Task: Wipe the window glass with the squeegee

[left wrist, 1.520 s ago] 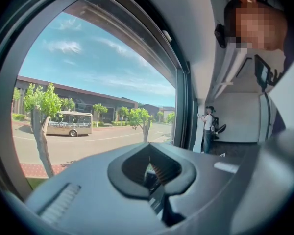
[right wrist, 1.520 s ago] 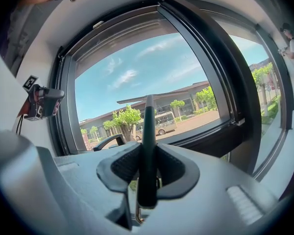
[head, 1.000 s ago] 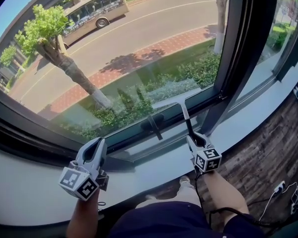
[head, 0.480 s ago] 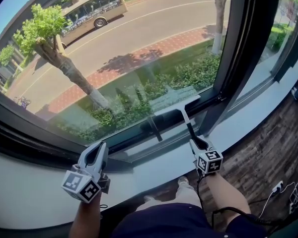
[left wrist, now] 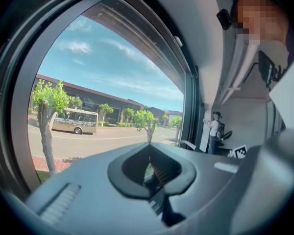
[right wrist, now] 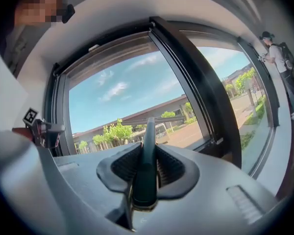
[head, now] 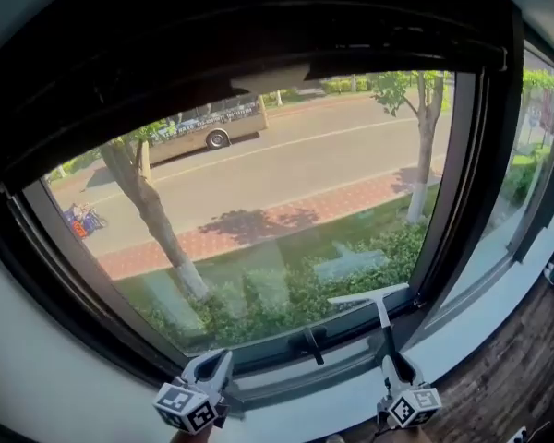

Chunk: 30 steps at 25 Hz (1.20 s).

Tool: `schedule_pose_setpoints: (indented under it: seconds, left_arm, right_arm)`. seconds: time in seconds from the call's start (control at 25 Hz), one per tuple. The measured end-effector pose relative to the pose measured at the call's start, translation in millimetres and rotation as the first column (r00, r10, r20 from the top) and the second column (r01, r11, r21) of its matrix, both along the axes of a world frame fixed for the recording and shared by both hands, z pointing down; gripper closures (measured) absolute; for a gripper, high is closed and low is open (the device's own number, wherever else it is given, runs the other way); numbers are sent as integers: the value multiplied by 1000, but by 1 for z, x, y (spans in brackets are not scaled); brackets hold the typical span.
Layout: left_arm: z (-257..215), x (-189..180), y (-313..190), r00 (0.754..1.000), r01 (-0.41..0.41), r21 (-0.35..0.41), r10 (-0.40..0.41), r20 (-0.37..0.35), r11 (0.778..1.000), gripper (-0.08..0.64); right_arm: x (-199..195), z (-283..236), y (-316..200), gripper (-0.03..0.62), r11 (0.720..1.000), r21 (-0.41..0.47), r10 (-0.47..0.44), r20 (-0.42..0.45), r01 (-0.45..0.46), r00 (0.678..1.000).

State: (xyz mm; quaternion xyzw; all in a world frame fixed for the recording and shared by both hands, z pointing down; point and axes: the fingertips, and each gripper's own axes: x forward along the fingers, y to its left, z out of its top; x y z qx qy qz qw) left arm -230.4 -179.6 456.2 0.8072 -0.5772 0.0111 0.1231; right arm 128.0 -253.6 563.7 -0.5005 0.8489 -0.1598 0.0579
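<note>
The window glass (head: 258, 201) now shows up to its top frame. Lower in view, the right hand-held gripper (head: 389, 365) clamps the squeegee (head: 379, 307); the left hand-held gripper (head: 219, 360) is closed, empty.

Sunlit window glass (head: 286, 183) in a dark frame (head: 463, 201), set in a white wall (head: 37, 377). Outside: a road (head: 351, 150) with a bus (head: 208, 127), brick pavement (head: 258, 229), trees (head: 157, 224) and shrubs (head: 351, 266). A white sill (head: 480, 326) runs below; dark wooden floor (head: 540, 367) lies at lower right.

Window glass (head: 258, 192) is unobstructed above; a handle (head: 308, 343) juts at the lower frame (head: 258, 356), mullion (head: 475, 173) bounding right.
</note>
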Motion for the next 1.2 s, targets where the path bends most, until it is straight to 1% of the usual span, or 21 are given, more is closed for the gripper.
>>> schedule_pose_setpoints:
  seconds: [0.08, 0.2, 0.28, 0.36, 0.52, 0.64, 0.84, 1.08, 1.12, 1.2]
  left_arm:
    - [-1, -3, -15, 1000, -4, 25, 4, 5, 1000, 555]
    - [-5, -7, -15, 1000, -4, 39, 4, -7, 999, 555]
    - [-11, -11, -14, 1000, -4, 60, 5, -12, 998, 555]
    - [-17, -13, -16, 1000, -14, 67, 14, -1, 998, 555]
    - [-29, -12, -20, 1000, -31, 109, 30, 9, 994, 555]
    - [-35, -13, -19, 999, -37, 119, 36, 13, 992, 555]
    - [-44, -19, -17, 999, -41, 135, 37, 30, 990, 555]
    - [-50, -34, -12, 999, -23, 142, 19, 33, 990, 555]
    - [-50, -37, -12, 999, -20, 145, 15, 32, 989, 555]
    - [-52, -41, -11, 999, -15, 152, 10, 33, 988, 555]
  right_arm:
    - [-2, -43, -15, 492, 994, 111, 2, 20, -4, 1000]
    - [-12, -110, -14, 492, 965, 262, -8, 29, 0, 1000]
    - [-20, -156, -13, 492, 933, 359, -12, 48, -6, 999]
    - [-30, -200, -16, 492, 892, 451, -14, 63, -15, 998]
    - [-50, -273, -22, 492, 811, 584, -26, 94, -34, 995]
    - [-66, -315, -23, 492, 756, 652, -38, 119, -49, 992]
    - [-92, -366, -28, 492, 680, 730, -57, 141, -65, 988]
    - [-127, -400, -32, 492, 615, 787, -76, 124, -51, 989]
    - [-132, -404, -32, 492, 606, 794, -77, 121, -49, 990]
    - [-141, -410, -34, 492, 597, 801, -82, 119, -47, 989]
